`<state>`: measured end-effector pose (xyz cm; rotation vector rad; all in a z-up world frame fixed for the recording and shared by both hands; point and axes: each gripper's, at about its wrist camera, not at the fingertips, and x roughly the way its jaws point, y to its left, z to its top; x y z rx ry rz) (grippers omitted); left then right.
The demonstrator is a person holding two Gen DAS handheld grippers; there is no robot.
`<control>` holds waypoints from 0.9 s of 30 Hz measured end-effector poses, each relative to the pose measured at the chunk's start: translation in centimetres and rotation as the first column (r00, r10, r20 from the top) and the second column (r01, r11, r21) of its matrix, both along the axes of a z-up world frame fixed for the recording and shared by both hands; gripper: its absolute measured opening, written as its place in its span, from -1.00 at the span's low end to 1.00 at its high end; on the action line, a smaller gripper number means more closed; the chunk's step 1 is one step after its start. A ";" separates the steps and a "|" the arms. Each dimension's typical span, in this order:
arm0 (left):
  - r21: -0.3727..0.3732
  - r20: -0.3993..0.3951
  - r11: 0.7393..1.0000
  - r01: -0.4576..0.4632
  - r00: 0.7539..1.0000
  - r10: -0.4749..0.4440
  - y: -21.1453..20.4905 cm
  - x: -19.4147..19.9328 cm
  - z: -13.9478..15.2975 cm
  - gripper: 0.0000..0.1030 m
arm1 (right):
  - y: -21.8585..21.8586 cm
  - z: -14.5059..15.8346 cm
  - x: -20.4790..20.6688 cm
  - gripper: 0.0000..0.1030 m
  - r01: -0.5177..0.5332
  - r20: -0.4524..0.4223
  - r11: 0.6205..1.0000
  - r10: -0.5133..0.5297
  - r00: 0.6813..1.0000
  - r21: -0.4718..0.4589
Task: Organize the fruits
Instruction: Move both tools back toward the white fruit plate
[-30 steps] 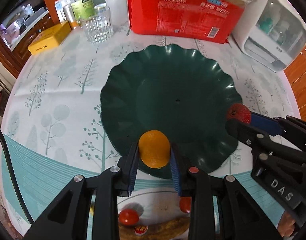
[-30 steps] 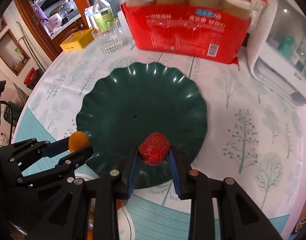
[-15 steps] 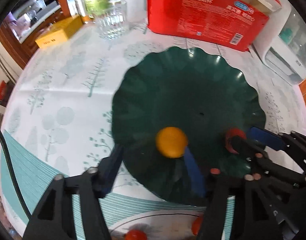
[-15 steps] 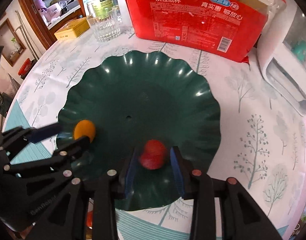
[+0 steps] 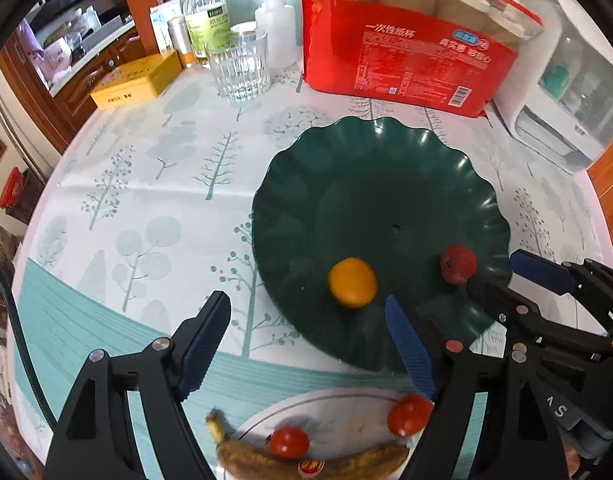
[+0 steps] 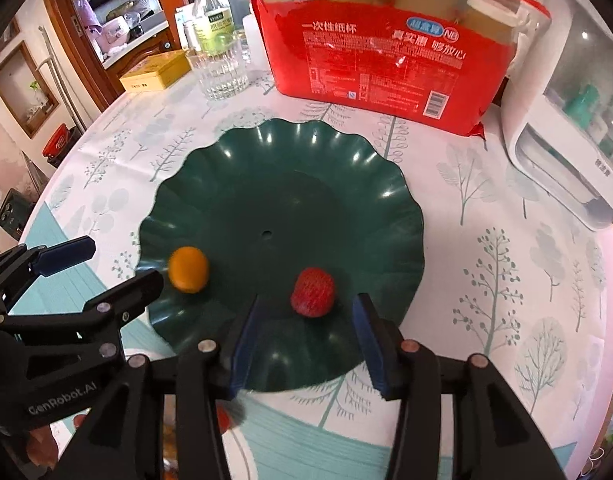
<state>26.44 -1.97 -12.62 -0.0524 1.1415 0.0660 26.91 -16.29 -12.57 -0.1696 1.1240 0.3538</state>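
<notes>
Green plate point(image 6: 234, 152) is seen with an orange point(image 6: 189, 269) and strawberry point(image 6: 312, 291) lying near its front edge; its middle is bare. Both claws, left gripper point(image 5: 306, 332) and right gripper point(image 6: 306, 336), have just been opened wide; nothing is held.

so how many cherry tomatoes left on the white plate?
2 visible: one cherry tomato beside the banana, another at the white plate right edge. More may be hidden below frame.

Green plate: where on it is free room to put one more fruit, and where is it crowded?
On the green plate, the middle and the whole far half toward the red bag are bare. The near edge is crowded: the orange, the strawberry, and the open left gripper and right gripper beside them.
</notes>
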 end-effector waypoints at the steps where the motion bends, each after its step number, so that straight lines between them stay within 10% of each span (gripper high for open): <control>1: 0.001 0.004 1.000 0.003 1.000 -0.003 0.0 -0.4 0.5 0.53 | 0.0 0.4 -0.3 -0.07 0.001 0.003 1.000 -0.001 1.000 0.004; 27: 0.023 0.221 0.998 0.060 0.973 -0.064 2.3 -15.8 14.7 0.55 | -3.9 11.8 -12.6 -0.02 0.023 0.083 0.987 -0.037 0.996 0.159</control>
